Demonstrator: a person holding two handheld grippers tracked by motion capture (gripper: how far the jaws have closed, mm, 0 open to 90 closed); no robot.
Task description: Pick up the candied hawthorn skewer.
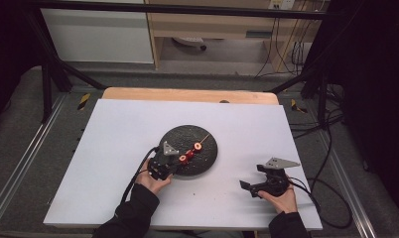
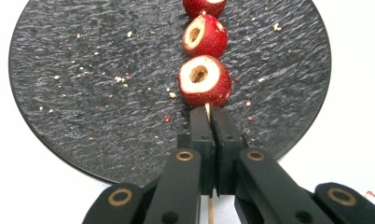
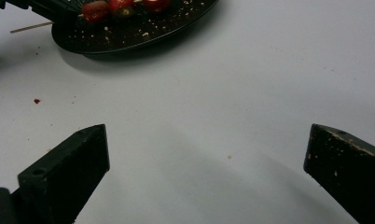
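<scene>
While clamped, left gripper (image 2: pixel 209 109) pinches skewer (image 2: pixel 207 110) stick (fruit just beyond jaws).

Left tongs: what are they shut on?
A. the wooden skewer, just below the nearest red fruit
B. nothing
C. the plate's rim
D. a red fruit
A: in the left gripper view the left tongs pinch the skewer just below the nearest fruit, over the plate.

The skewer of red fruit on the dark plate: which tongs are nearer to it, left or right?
Left. The left tongs are shut on the skewer at the plate. The right tongs stand open, apart on the white table.
</scene>
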